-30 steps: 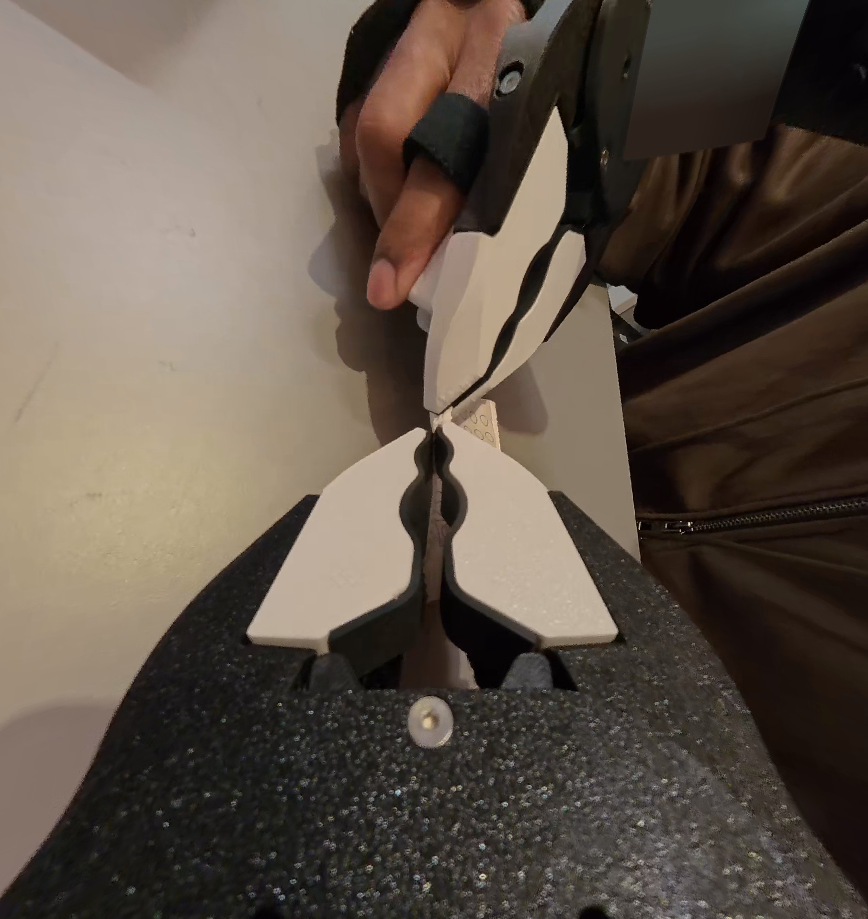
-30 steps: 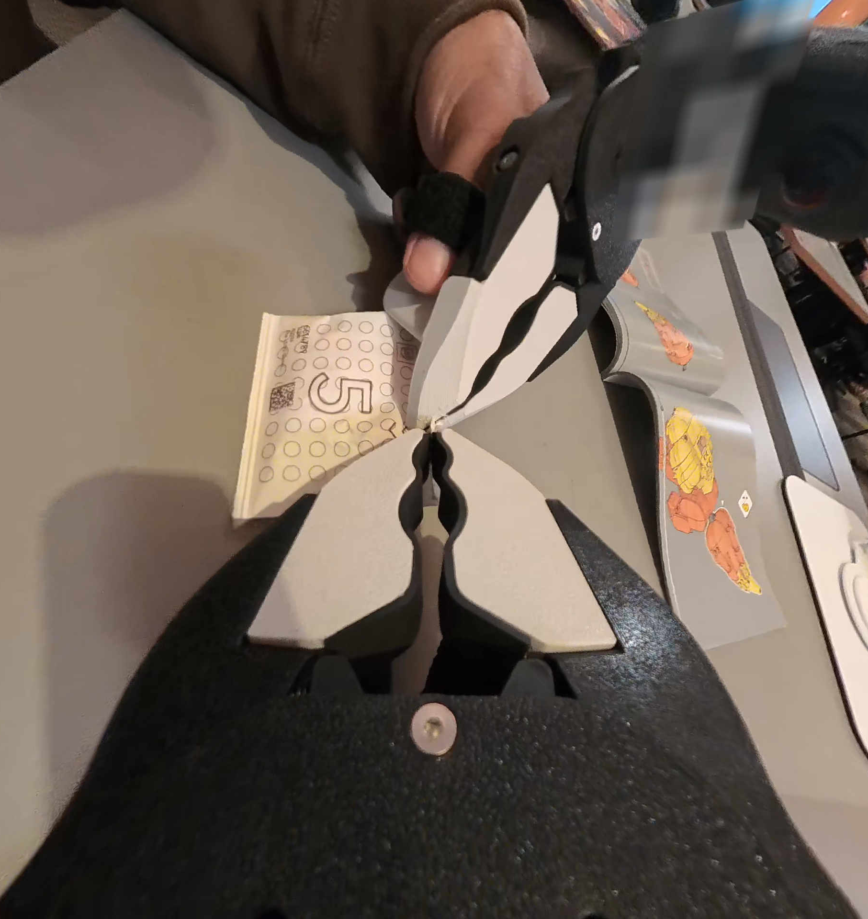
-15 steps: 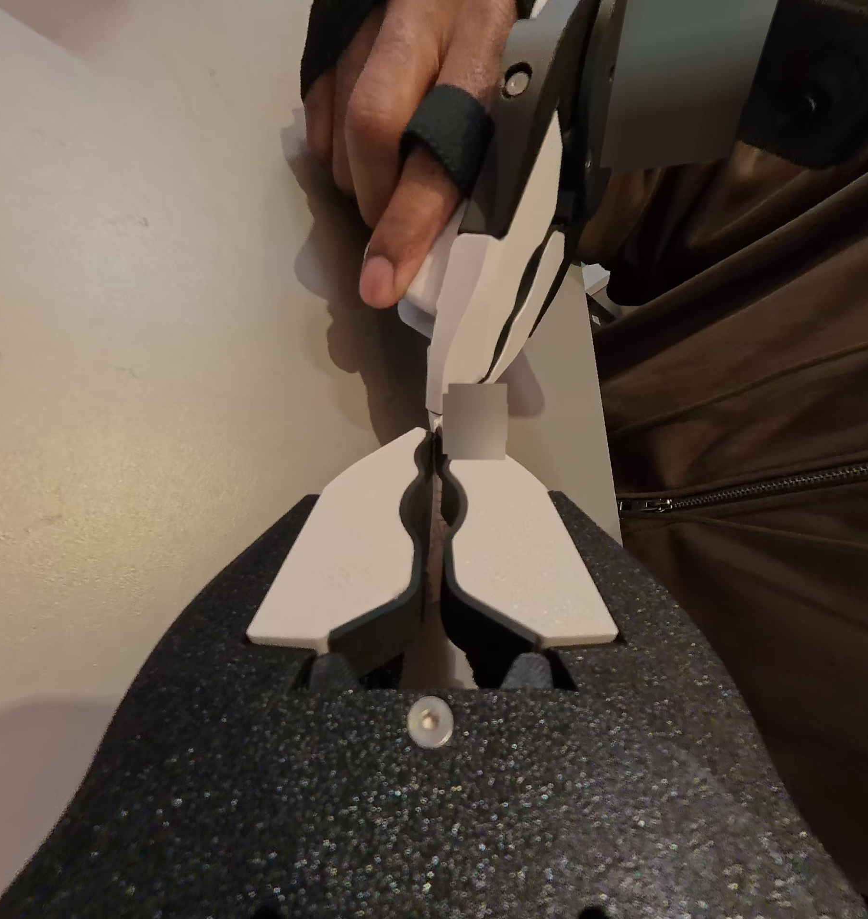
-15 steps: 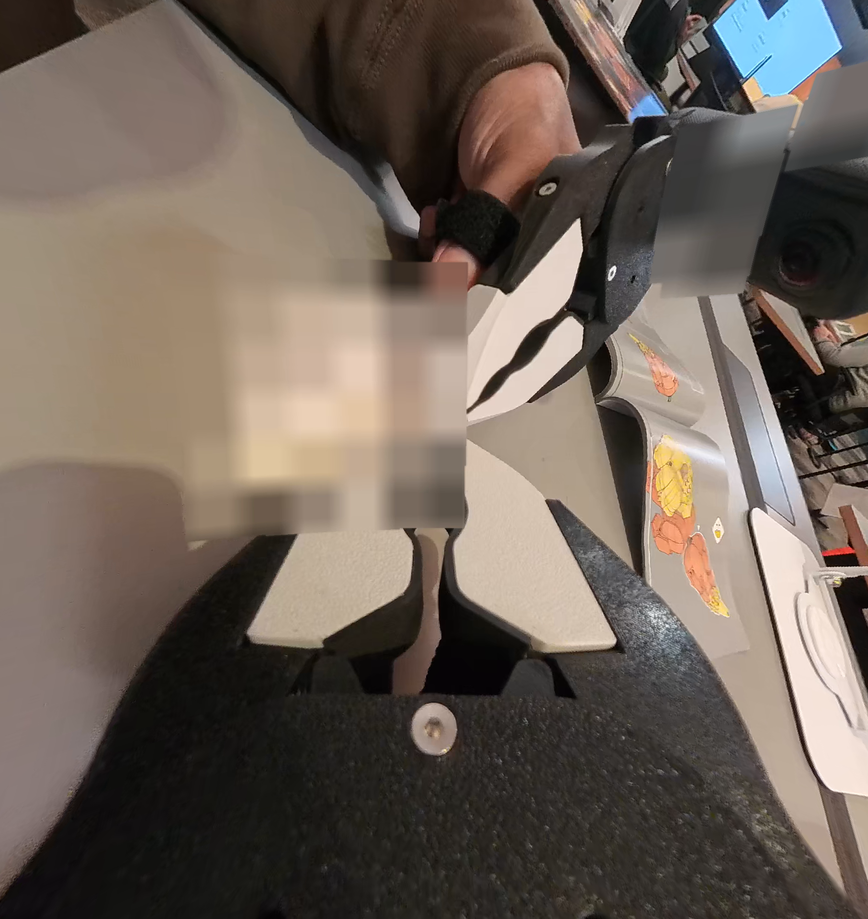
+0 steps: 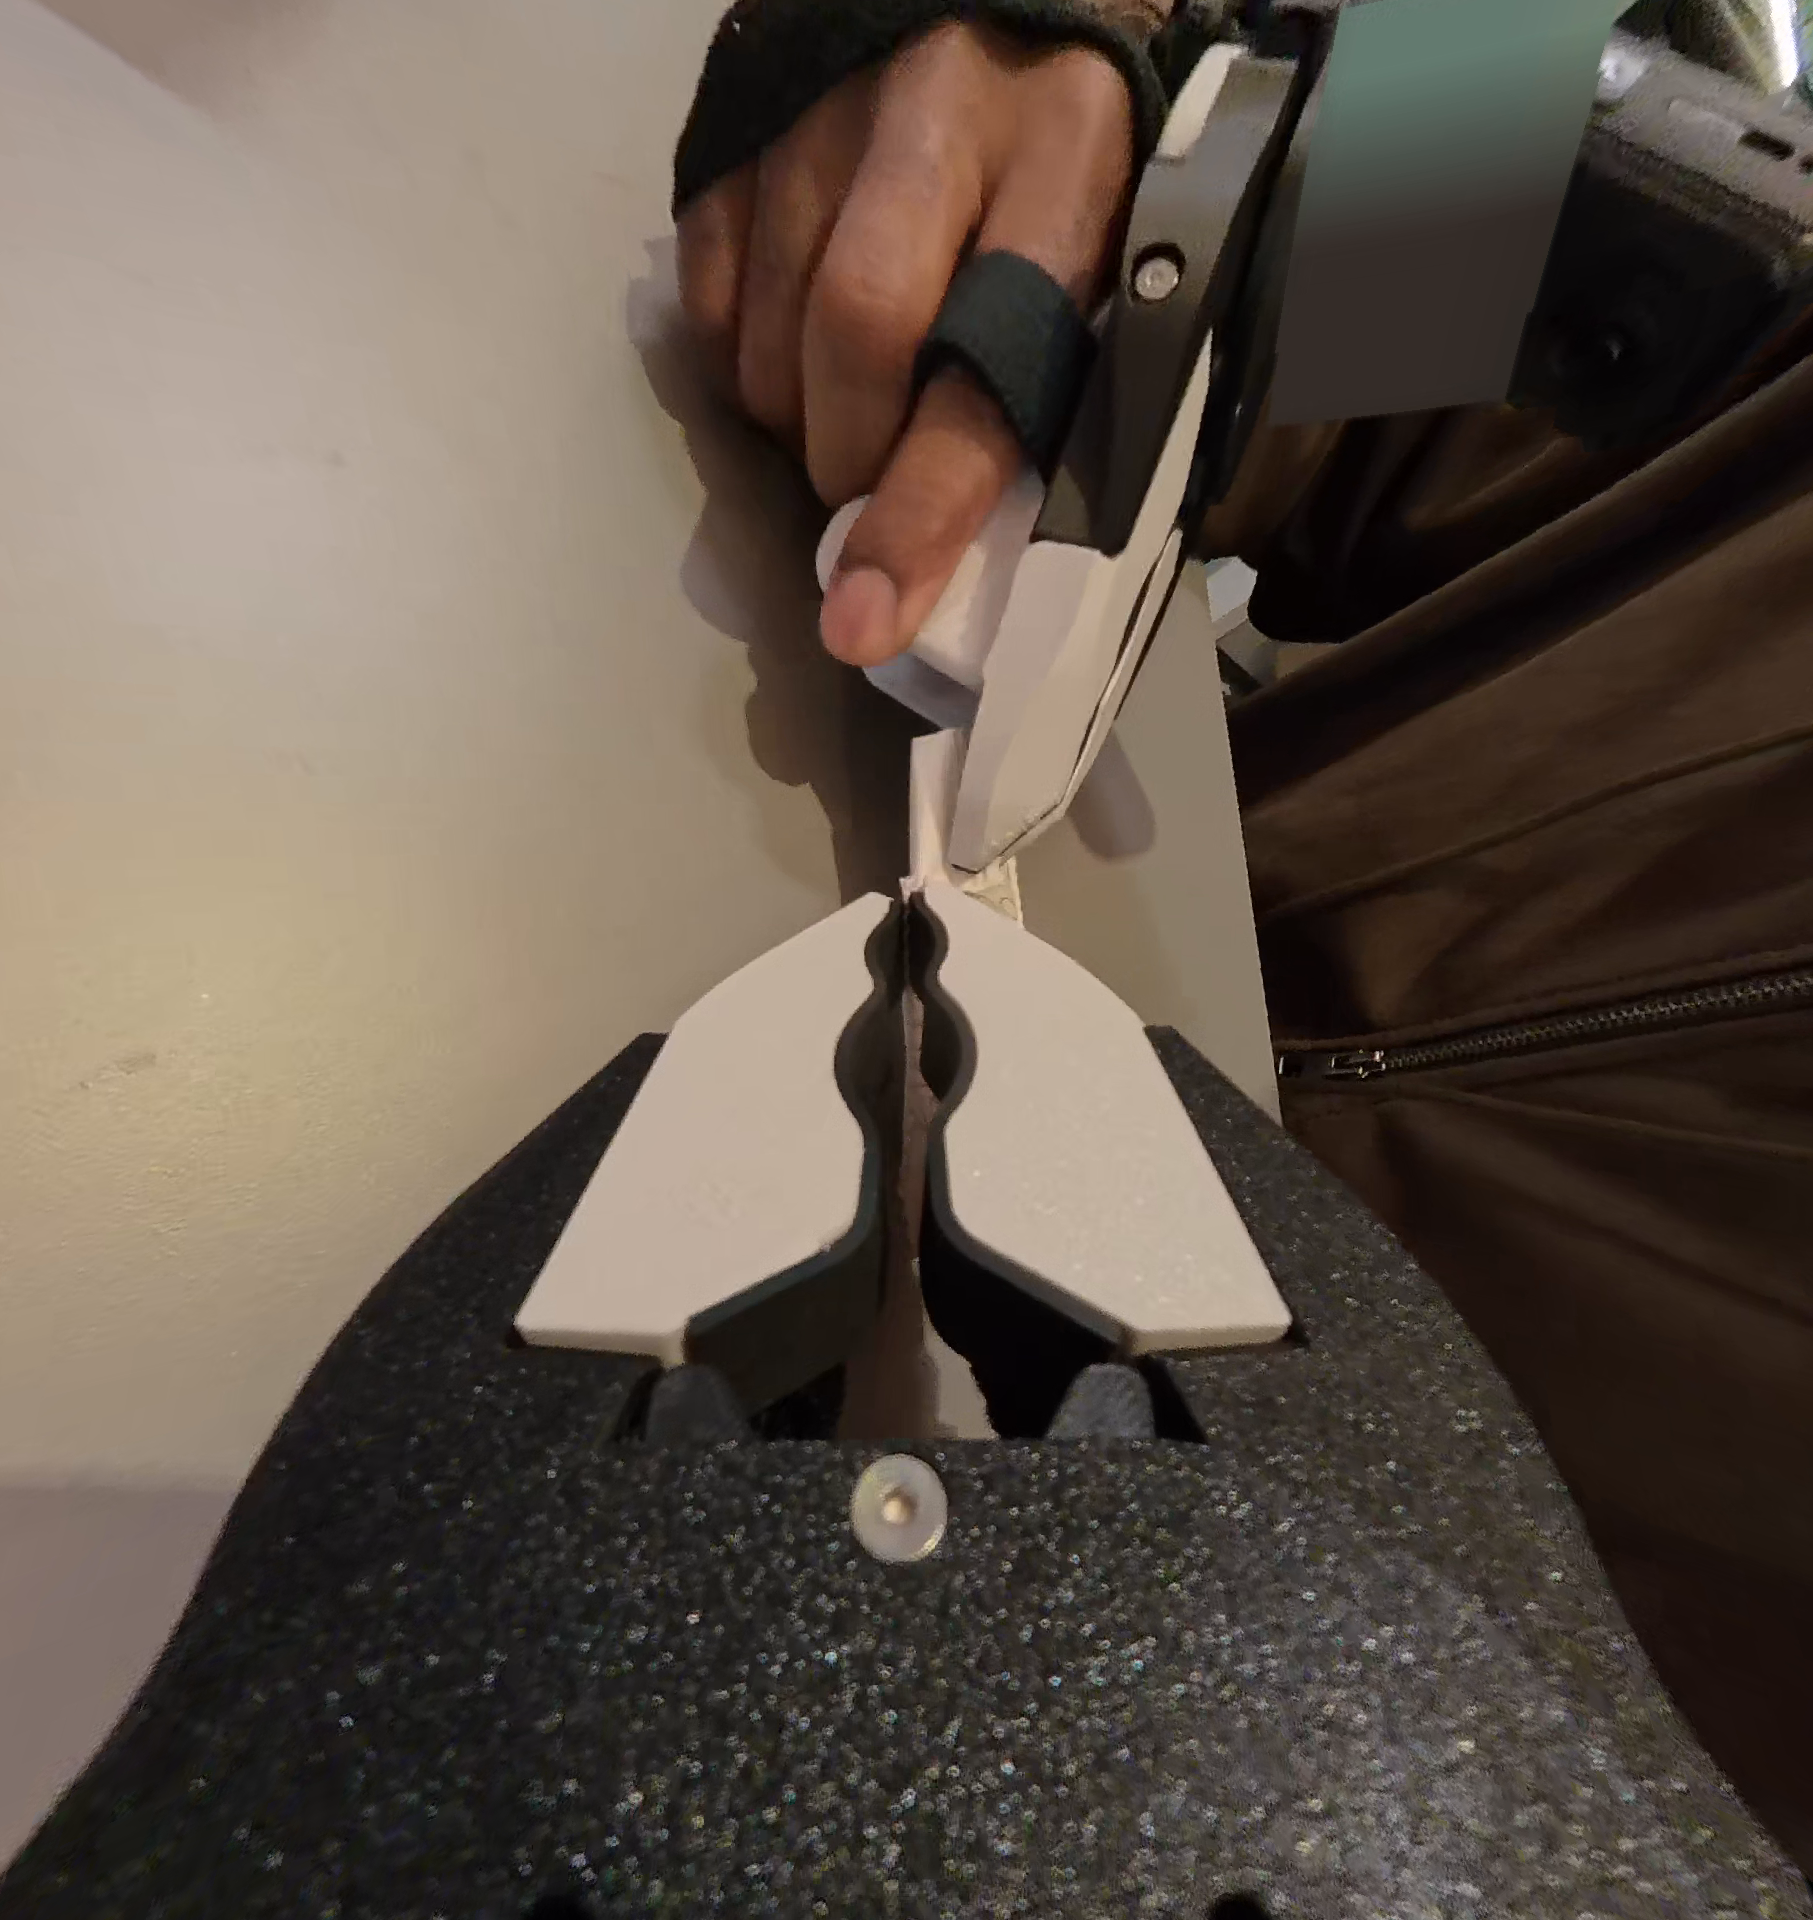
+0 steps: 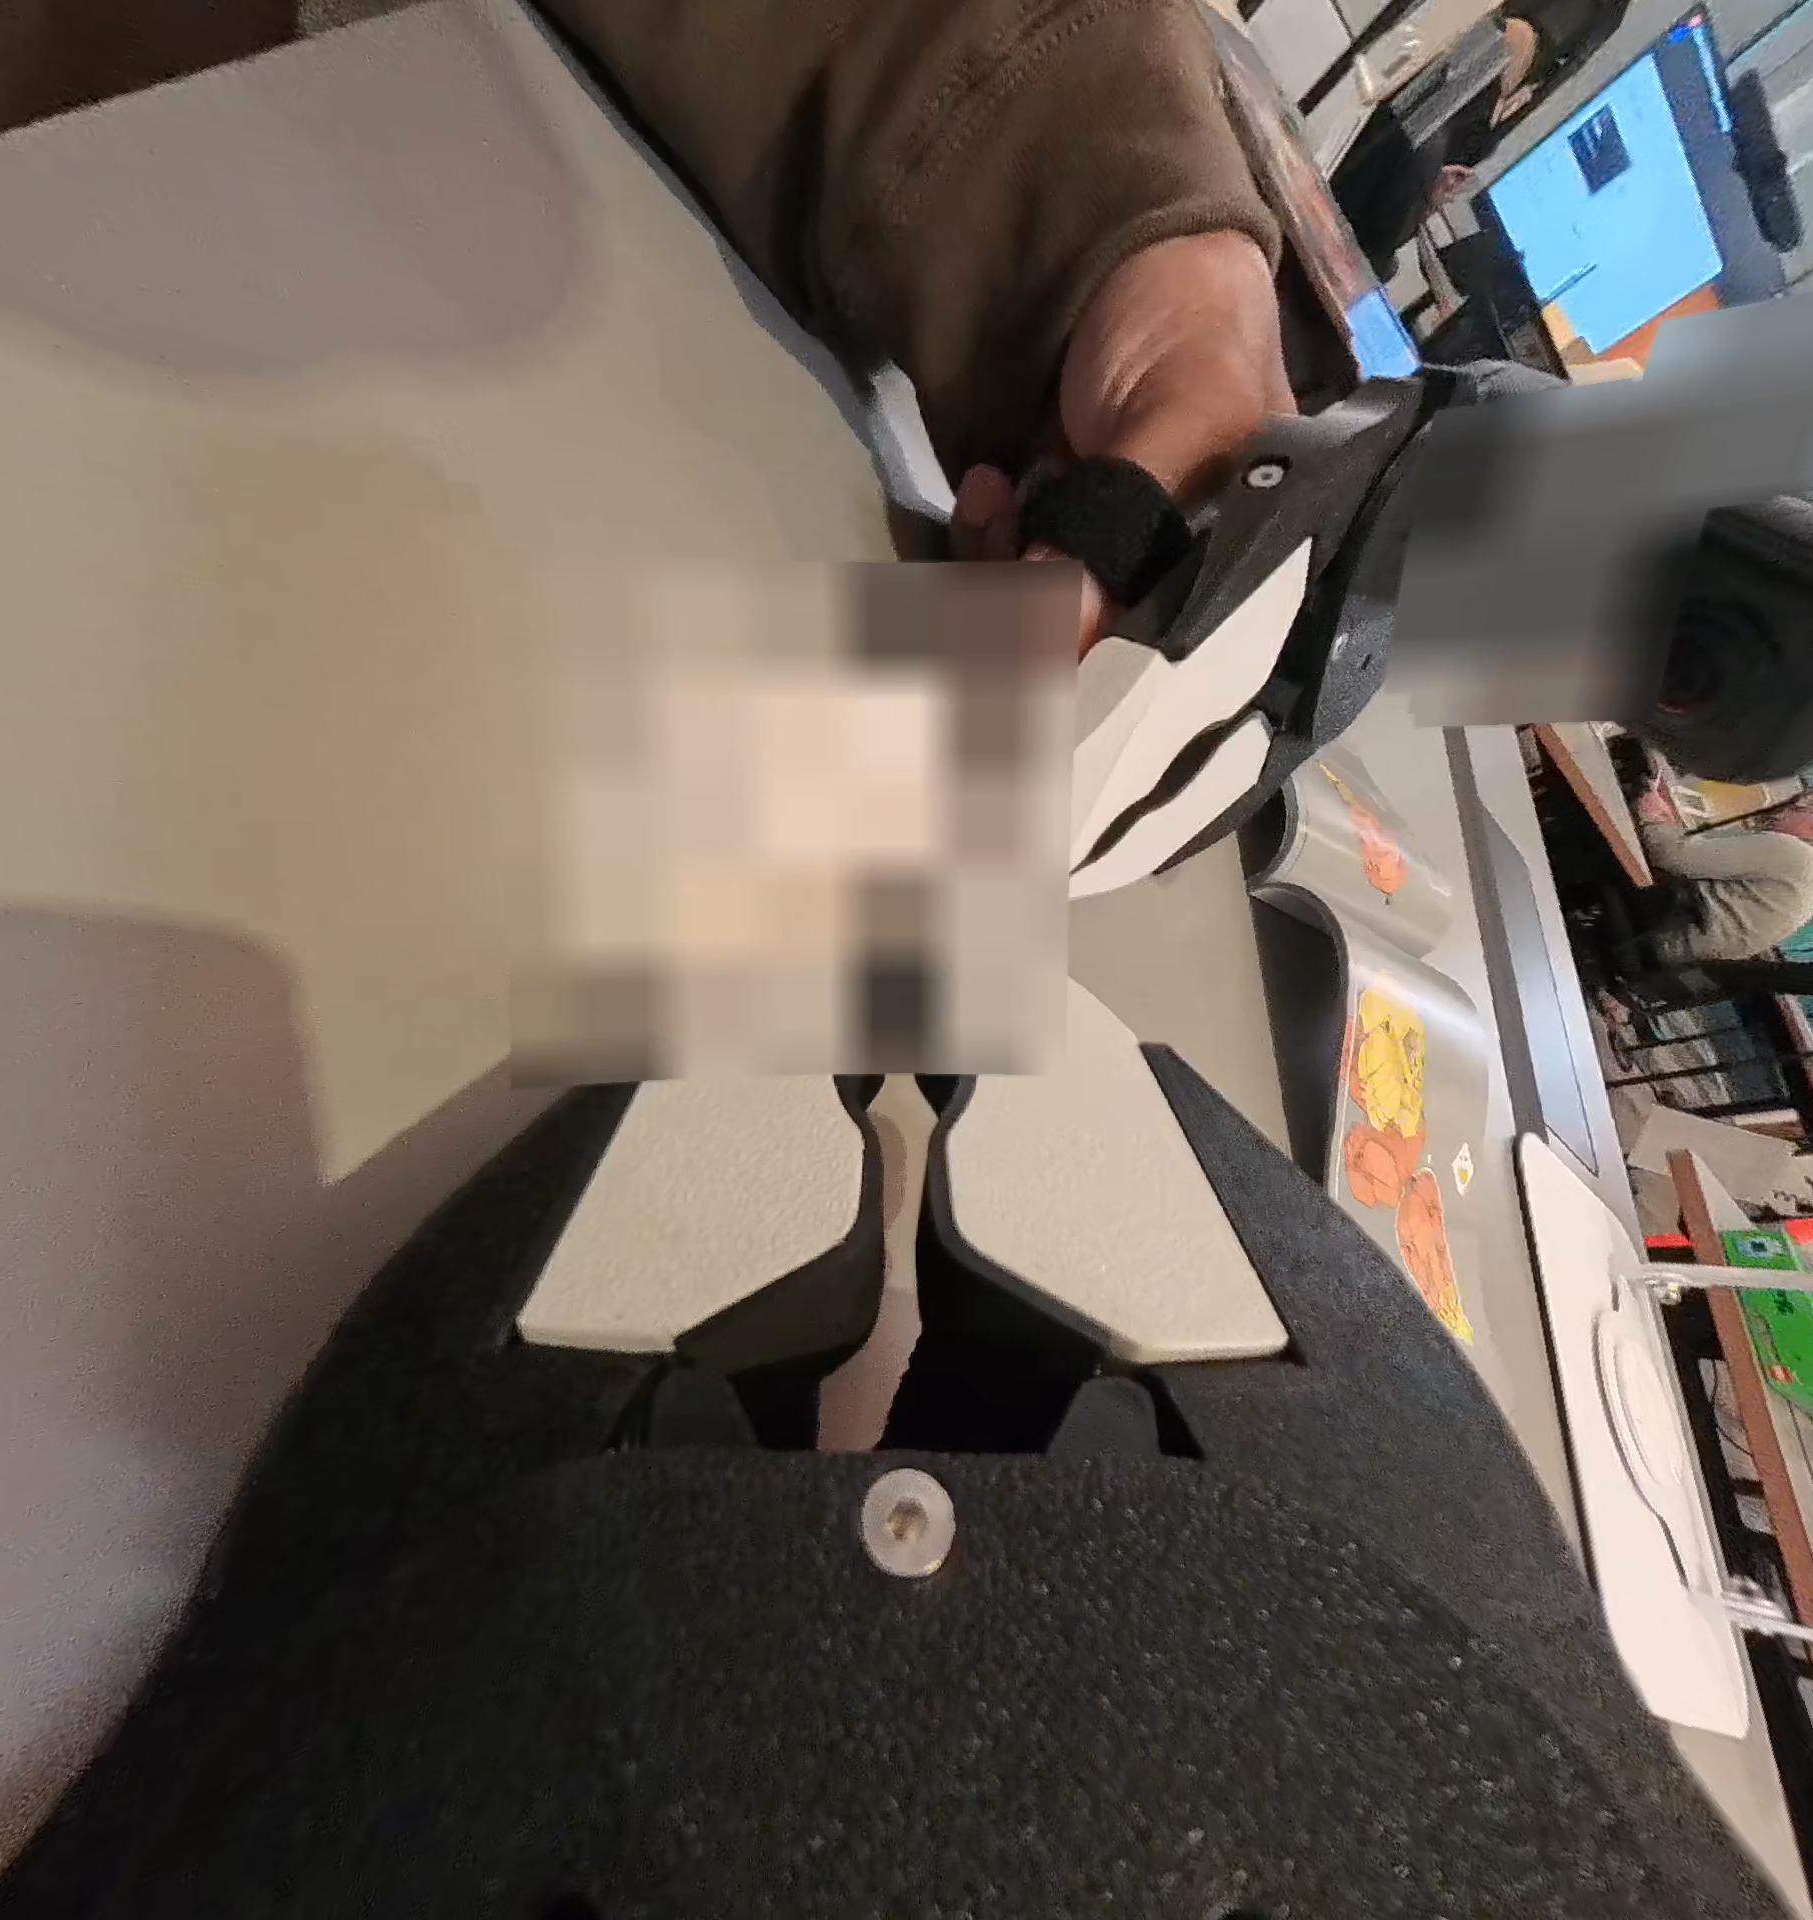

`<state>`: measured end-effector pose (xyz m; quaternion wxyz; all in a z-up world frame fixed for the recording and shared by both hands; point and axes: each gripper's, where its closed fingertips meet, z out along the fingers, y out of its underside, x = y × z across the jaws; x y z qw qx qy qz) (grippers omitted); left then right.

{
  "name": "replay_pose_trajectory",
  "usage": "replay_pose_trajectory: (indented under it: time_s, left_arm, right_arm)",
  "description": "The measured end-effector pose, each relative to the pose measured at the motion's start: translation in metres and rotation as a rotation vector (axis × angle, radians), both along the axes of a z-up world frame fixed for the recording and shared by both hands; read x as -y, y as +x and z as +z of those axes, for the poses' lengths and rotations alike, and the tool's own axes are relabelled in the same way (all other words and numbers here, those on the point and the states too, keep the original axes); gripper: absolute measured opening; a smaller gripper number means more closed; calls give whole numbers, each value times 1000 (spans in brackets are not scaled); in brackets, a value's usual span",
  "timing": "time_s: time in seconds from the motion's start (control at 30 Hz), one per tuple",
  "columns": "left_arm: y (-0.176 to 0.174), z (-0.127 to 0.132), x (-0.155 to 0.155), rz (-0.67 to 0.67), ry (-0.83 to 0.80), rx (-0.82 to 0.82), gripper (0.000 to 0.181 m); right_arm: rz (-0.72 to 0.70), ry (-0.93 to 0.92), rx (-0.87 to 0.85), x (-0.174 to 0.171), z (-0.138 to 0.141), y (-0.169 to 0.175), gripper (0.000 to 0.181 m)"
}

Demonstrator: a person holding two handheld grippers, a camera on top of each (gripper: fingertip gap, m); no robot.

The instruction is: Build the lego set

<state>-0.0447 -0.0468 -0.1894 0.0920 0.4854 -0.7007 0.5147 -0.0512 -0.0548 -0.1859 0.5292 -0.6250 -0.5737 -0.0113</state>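
A thin, cream paper bag (image 5: 928, 831) stretches taut at centre frame above the pale table (image 5: 310, 623), the left hand-held gripper (image 5: 907, 914) and right hand-held gripper (image 5: 975, 862) each pinching one edge; its contents stay hidden.

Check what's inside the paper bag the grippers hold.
Nothing of the contents shows. The paper bag is seen edge-on, pinched between the left gripper and right gripper; the right wrist view has it blurred over.
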Motion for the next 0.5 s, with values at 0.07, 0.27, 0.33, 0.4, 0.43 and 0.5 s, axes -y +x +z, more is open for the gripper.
replay_pose_trajectory:
  time_s: [0.07, 0.27, 0.33, 0.4, 0.43, 0.5]
  left_arm:
    - [1, 0, 0, 3, -5, -1, 0]
    - [2, -1, -2, 19, 11, 10, 0]
    - [3, -1, -3, 24, 14, 14, 0]
    - [4, 0, -3, 31, 17, 18, 0]
    - [4, -1, -3, 32, 18, 19, 0]
    - [5, -1, -4, 40, 24, 25, 0]
  right_arm:
    - [1, -4, -2, 0, 0, 0, 1]
    - [-4, -12, 2, 3, -1, 1, 1]
    - [-6, -18, 2, 5, -1, 1, 0]
    - [-7, -18, 3, 6, -1, 0, 0]
    - [-8, -18, 4, 7, -1, 0, 0]
    - [-13, -19, 4, 7, -1, 0, 0]
